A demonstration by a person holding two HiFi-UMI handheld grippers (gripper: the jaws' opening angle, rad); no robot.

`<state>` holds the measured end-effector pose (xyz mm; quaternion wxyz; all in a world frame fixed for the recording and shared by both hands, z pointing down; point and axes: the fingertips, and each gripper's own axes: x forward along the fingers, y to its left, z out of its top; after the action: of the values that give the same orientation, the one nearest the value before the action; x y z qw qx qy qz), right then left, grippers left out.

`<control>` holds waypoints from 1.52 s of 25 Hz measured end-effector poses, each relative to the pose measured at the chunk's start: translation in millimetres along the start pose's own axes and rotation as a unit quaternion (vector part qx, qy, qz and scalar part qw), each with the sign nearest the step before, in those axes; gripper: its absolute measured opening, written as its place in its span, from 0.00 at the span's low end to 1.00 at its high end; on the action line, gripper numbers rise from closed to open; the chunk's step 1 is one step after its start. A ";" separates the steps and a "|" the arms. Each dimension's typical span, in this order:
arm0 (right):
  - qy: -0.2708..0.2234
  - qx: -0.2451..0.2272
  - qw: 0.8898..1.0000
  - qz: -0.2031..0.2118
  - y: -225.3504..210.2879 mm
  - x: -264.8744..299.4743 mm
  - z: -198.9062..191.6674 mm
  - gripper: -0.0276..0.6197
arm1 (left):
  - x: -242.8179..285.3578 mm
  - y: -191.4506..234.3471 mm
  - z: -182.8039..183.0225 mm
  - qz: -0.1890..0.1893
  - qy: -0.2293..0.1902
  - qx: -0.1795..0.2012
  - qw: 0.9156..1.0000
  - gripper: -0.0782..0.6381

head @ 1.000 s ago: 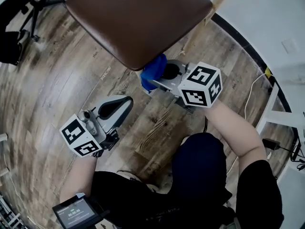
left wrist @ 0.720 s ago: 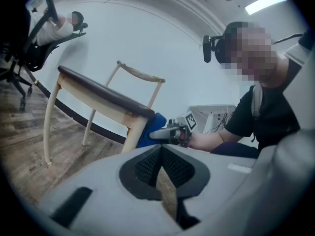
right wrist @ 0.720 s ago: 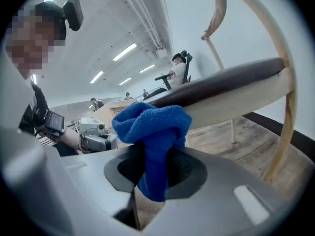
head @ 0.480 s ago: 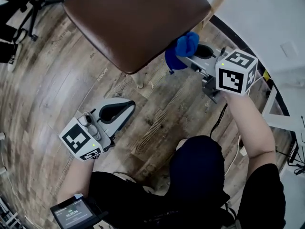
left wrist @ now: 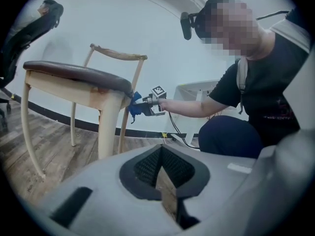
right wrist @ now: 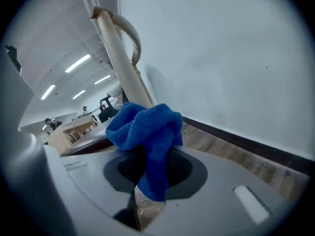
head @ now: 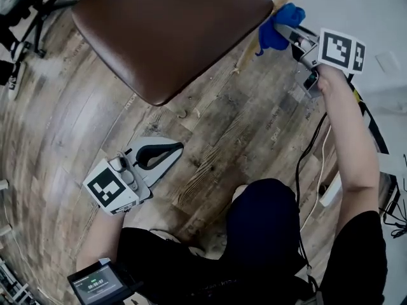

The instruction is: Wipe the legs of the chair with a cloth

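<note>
The chair has a brown seat (head: 172, 30) and pale wooden legs. My right gripper (head: 284, 29) is shut on a bunched blue cloth (head: 280, 23), and the cloth is pressed against the rear leg (head: 261, 40) near the white wall. In the right gripper view the cloth (right wrist: 145, 129) hangs over the jaws, with the wooden post (right wrist: 123, 65) right behind it. The left gripper view shows the cloth (left wrist: 134, 104) touching that leg (left wrist: 129, 107) just below the seat. My left gripper (head: 166, 152) is shut on nothing and hovers low over the wood floor, in front of the chair.
A black office chair base (head: 38, 5) stands at the far left. A black cable (head: 308, 151) and a white power strip (head: 331, 192) lie on the floor to the right. White furniture legs (head: 381, 161) stand by the wall. The person's knee (head: 264, 221) is below.
My right gripper has carried the cloth from under the seat's front edge up and to the right, onto the rear leg by the wall. The left gripper has barely moved.
</note>
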<state>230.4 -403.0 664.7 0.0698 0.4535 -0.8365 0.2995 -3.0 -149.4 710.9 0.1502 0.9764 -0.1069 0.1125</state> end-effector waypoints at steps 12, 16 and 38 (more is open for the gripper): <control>0.020 0.012 0.999 -0.024 -67.1 64.1 -116.6 0.20 | -9.9 15.1 -22.5 0.021 0.018 -0.061 0.998 0.11; 0.051 0.057 0.996 -0.043 -111.6 98.1 -199.2 0.19 | -22.3 21.8 -32.1 0.045 0.025 -0.086 0.995 0.11; 0.021 -0.073 0.996 -0.046 -60.1 57.2 -103.1 0.19 | -23.5 12.0 -27.1 0.029 0.036 -0.053 0.998 0.11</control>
<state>229.4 -410.4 796.8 0.1341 0.4786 -0.8328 0.2437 -33.3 -147.8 733.4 0.2019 0.9590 -0.1355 0.1458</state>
